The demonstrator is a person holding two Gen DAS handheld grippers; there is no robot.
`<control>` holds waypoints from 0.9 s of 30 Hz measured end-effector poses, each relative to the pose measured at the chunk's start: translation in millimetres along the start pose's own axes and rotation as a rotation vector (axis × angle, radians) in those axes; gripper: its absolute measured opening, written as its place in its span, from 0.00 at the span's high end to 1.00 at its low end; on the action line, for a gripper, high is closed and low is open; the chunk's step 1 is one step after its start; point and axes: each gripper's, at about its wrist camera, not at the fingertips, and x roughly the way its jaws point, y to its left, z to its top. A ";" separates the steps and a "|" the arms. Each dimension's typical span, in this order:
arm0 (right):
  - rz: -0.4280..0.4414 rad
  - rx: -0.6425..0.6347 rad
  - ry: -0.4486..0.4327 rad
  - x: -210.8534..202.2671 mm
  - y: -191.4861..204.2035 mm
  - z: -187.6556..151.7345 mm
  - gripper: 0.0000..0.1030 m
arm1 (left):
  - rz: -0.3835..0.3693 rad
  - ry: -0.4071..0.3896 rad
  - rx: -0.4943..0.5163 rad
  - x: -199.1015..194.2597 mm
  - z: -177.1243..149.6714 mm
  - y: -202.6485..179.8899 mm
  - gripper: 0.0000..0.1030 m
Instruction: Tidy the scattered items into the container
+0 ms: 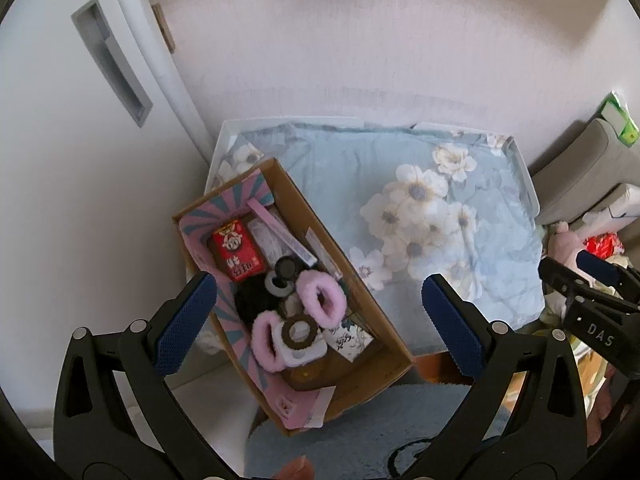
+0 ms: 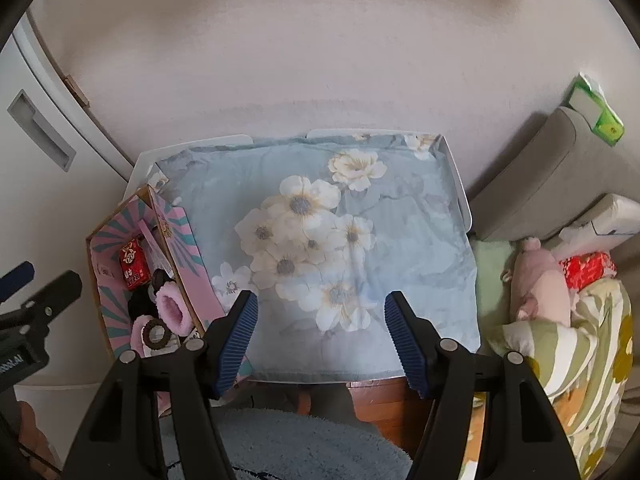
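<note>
A cardboard box (image 1: 362,292) with a pink and teal striped lining stands at the left edge of a table under a blue floral cloth (image 1: 400,184). Inside lie a red carton (image 1: 237,254), fluffy pink hair ties (image 1: 322,300), a brown ring (image 1: 299,332), a black scrunchie (image 1: 252,300) and small flat packets. My left gripper (image 1: 316,312) hovers above the box, open, with nothing between its blue pads. My right gripper (image 2: 322,332) hangs open and empty over the cloth (image 2: 320,220), right of the box (image 2: 192,280). Each gripper shows at the edge of the other's view.
A white wall runs behind the table, and a white fridge door (image 1: 80,120) stands at the left. Right of the table lie a pink plush toy (image 2: 540,280), a red packet (image 2: 588,270), folded bedding (image 2: 580,340) and a grey cushion (image 2: 560,168). A blue fluffy rug (image 2: 300,440) lies below.
</note>
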 end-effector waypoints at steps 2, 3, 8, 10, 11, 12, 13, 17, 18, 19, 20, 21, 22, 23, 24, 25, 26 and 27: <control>-0.001 0.004 0.000 0.5 -1.8 -1.5 0.40 | -0.001 0.004 -0.007 1.5 -0.5 0.8 0.01; -0.002 0.004 0.000 1.0 -2.7 -1.7 0.40 | 0.000 0.005 -0.012 1.8 -0.6 1.8 0.01; -0.001 0.007 0.011 4.1 -5.1 0.2 0.40 | 0.011 0.015 -0.013 3.3 2.0 4.2 0.01; -0.002 0.001 0.013 5.7 -5.1 1.7 0.40 | 0.015 0.017 -0.014 4.7 2.0 4.3 0.01; -0.004 0.007 0.014 5.5 -4.6 1.2 0.40 | 0.016 0.019 -0.014 5.2 2.0 4.3 0.01; -0.003 0.006 0.015 6.2 -4.5 1.7 0.40 | 0.016 0.021 -0.015 5.7 2.0 4.5 0.01; -0.003 0.010 0.015 6.1 -3.9 1.4 0.40 | 0.016 0.024 -0.017 6.4 2.2 4.8 0.01; -0.001 -0.003 0.020 8.6 -3.2 3.9 0.40 | 0.022 0.027 -0.020 8.1 2.8 5.4 0.01; -0.001 -0.007 0.021 9.0 -3.0 4.5 0.40 | 0.023 0.027 -0.021 8.7 3.0 5.8 0.01; -0.002 -0.010 0.021 9.5 -3.1 5.4 0.40 | 0.023 0.029 -0.023 9.2 3.5 6.1 0.01; -0.002 -0.012 0.022 10.2 -3.6 6.3 0.40 | 0.024 0.030 -0.024 9.8 4.1 6.2 0.01; -0.001 -0.013 0.024 10.9 -4.2 7.1 0.40 | 0.024 0.030 -0.024 10.1 4.3 6.2 0.01; 0.001 -0.013 0.025 11.3 -4.6 7.9 0.40 | 0.026 0.030 -0.024 10.3 4.6 6.3 0.01; -0.002 -0.013 0.025 11.2 -4.3 7.8 0.40 | 0.028 0.030 -0.022 10.7 5.1 6.2 0.01; -0.003 -0.013 0.025 11.2 -4.2 7.8 0.40 | 0.030 0.031 -0.022 11.2 5.4 6.2 0.01; -0.004 -0.015 0.025 12.0 -4.7 8.8 0.40 | 0.030 0.032 -0.023 11.7 5.6 6.3 0.01; -0.004 -0.015 0.026 12.4 -4.6 9.4 0.40 | 0.029 0.032 -0.022 11.9 5.7 6.2 0.01; -0.003 -0.014 0.026 12.3 -4.6 9.4 0.40 | 0.029 0.032 -0.021 12.3 5.7 6.4 0.01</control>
